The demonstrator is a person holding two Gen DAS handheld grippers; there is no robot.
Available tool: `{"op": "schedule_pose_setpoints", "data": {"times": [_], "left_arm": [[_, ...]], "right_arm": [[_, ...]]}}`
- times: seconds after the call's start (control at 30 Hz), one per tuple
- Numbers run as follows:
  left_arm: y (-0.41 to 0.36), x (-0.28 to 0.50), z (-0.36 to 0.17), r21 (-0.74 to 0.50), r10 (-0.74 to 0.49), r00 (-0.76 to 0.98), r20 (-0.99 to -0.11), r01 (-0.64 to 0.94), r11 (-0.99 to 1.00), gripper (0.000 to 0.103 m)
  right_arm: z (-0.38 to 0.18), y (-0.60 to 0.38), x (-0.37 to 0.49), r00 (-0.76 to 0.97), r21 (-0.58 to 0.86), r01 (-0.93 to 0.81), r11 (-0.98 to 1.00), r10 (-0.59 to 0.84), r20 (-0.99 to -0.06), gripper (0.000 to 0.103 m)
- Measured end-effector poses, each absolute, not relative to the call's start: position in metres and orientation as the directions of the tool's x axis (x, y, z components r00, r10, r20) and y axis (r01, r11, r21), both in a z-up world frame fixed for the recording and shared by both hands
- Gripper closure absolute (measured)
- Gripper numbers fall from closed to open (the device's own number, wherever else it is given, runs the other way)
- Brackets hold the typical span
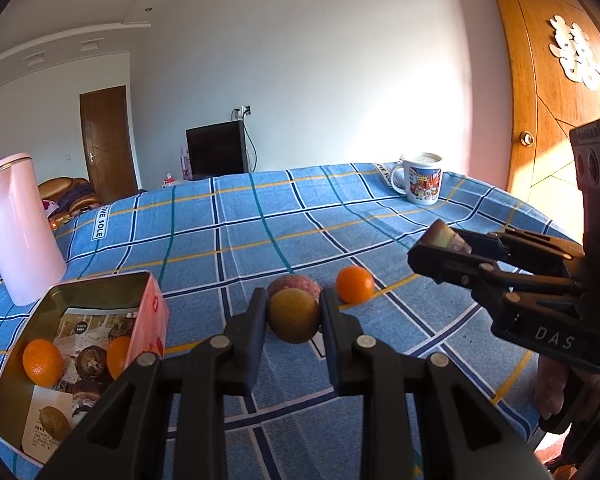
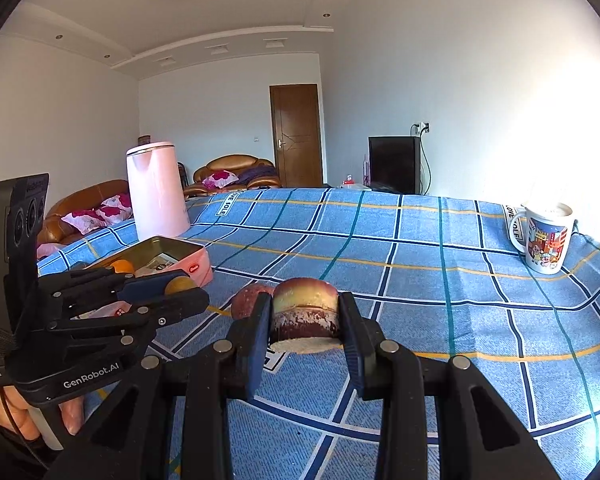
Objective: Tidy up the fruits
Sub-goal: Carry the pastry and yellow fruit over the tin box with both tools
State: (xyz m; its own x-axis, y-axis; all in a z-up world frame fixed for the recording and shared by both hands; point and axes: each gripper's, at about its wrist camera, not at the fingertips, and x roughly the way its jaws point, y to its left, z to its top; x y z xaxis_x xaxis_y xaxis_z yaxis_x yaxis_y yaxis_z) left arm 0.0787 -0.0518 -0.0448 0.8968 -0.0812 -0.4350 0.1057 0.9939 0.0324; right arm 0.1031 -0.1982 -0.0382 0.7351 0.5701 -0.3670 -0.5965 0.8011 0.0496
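My left gripper (image 1: 294, 316) is shut on a round yellow-brown fruit (image 1: 293, 315) and holds it above the blue checked cloth. Right behind it lies a reddish fruit (image 1: 300, 282), and an orange (image 1: 355, 285) lies to its right. My right gripper (image 2: 305, 320) is shut on a cut fruit chunk (image 2: 305, 314) with a red-yellow skin and pale flesh; it also shows in the left wrist view (image 1: 444, 237) at right. An open tin box (image 1: 40, 308) at the lower left holds two oranges (image 1: 43, 362).
A tall pink kettle (image 1: 18, 228) stands at the left behind the box. A printed mug (image 1: 422, 178) stands at the far right of the table. A wooden door (image 1: 548, 92) is beyond the table's right edge.
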Motion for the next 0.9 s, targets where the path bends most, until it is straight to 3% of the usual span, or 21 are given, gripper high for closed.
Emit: {"op": "schedule_pose_setpoints", "data": {"times": [0.33, 0.9], "left_arm": [[-0.03, 0.068, -0.038, 0.011, -0.06, 0.907, -0.417, 0.072, 0.997, 0.076], [0.054, 0.046, -0.024, -0.058, 0.057, 0.922, -0.384, -0.086, 0.995, 0.076]], "right_arm": [[-0.034, -0.183, 0.095, 0.742, -0.002, -0.601, 0.799, 0.558, -0.371, 0.068], [-0.008, -0.103, 0.088, 0.64, -0.037, -0.73, 0.683, 0.663, -0.388, 0.068]]}}
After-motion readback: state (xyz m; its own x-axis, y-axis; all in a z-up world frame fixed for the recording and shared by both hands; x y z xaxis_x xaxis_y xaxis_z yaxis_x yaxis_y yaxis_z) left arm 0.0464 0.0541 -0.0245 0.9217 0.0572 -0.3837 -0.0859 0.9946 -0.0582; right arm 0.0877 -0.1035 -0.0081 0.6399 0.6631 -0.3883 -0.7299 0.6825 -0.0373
